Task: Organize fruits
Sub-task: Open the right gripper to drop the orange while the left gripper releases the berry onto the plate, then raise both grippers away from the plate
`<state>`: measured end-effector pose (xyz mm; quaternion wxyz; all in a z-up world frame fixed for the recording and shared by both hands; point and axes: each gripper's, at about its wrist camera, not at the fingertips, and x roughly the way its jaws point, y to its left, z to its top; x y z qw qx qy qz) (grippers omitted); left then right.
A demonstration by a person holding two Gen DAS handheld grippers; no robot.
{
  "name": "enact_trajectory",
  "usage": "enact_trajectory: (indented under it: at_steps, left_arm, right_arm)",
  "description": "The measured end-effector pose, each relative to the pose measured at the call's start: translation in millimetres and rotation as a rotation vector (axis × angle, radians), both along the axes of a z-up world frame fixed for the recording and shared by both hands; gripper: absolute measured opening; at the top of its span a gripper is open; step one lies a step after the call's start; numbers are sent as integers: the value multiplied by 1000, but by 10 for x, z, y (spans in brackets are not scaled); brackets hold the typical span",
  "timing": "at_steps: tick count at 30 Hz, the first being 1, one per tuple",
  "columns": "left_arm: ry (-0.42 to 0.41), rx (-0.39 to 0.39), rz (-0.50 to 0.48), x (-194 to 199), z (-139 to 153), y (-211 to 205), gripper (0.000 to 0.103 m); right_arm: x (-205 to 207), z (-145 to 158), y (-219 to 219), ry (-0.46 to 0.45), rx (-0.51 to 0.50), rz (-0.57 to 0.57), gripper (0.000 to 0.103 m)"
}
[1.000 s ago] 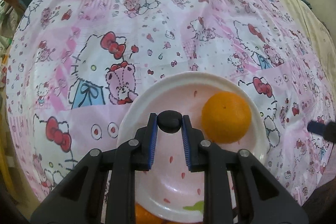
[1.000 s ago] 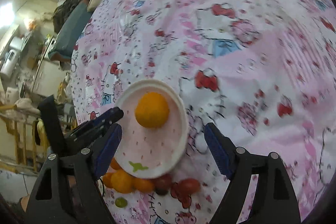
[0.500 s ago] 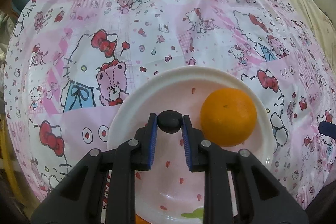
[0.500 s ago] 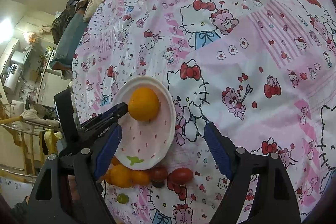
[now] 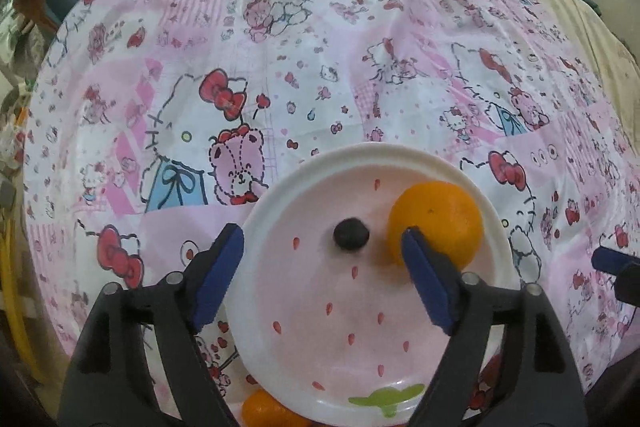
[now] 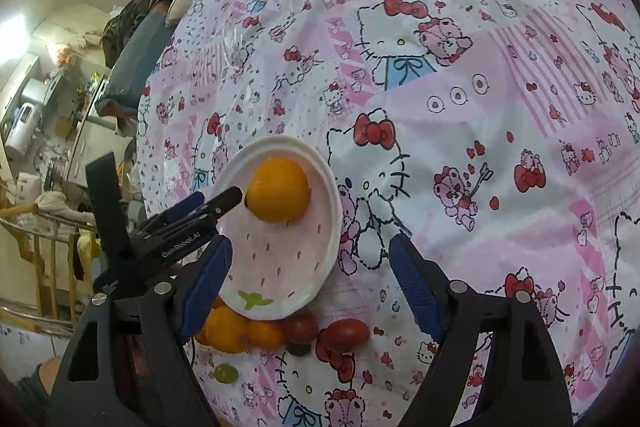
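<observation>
Item 1. Small dark round fruit, likely a grape or blueberry (image 5: 351, 233): it lies loose on the floor of the shallow white plate with pink strawberry-seed print (image 5: 400, 155), just beside the large orange citrus fruit (image 5: 438, 223) and apart from it. It is judged very light, smooth, soft-skinned and prone to rolling; it is best taken across its middle with gentle closure, since hard pressure would likely burst it.

Item 2. The orange citrus fruit: it sits on the far right part of the plate. It is judged moderately heavy, firm, with a dimpled skin giving fair friction; it is best gripped across its widest girth.

Item 3. Remaining fruits: a cluster of small oranges (image 6: 226, 331), dark red tomato-like fruits (image 6: 344, 333) and one green grape (image 6: 225, 373) is seen against the near rim of the plate, on the pink cartoon-cat printed plastic sheet (image 6: 500, 107) covering the bed. The red ones are judged thin-skinned and easily bruised.

Item 4. Left hand-held gripper (image 5: 320, 267): its jaws have just been opening and now stand spread above the plate; the dark fruit lies ahead of them, touched by neither pad.

Item 5. Right hand-held gripper (image 6: 308, 287): spread wide, empty, held near the plate's right edge.
</observation>
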<state>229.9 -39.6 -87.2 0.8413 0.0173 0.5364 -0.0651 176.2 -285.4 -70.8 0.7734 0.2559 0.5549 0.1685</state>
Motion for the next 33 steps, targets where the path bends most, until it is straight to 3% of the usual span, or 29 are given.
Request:
enact_trajectory:
  at_steps: [6, 8, 12, 24, 30, 33]
  left_arm:
    - [-32, -7, 21, -133, 152, 55, 79]
    - [-76, -2, 48, -237, 272, 106, 79]
    - [-131, 17, 69, -421, 477, 185, 97]
    - [-125, 59, 107, -1027, 739, 418, 97]
    - [-149, -4, 130, -1286, 861, 489, 97]
    - [-154, 4, 131, -1396, 881, 494, 97]
  right_arm:
    - [-51, 72, -2, -34, -33, 6, 83]
    - [-63, 87, -2, -39, -36, 5, 83]
    - [-89, 133, 14, -53, -47, 10, 83]
    - [-390, 276, 46, -109, -66, 34, 83]
    - [-571, 296, 72, -116, -91, 40, 83]
    - [-640, 285, 109, -114, -97, 54, 83]
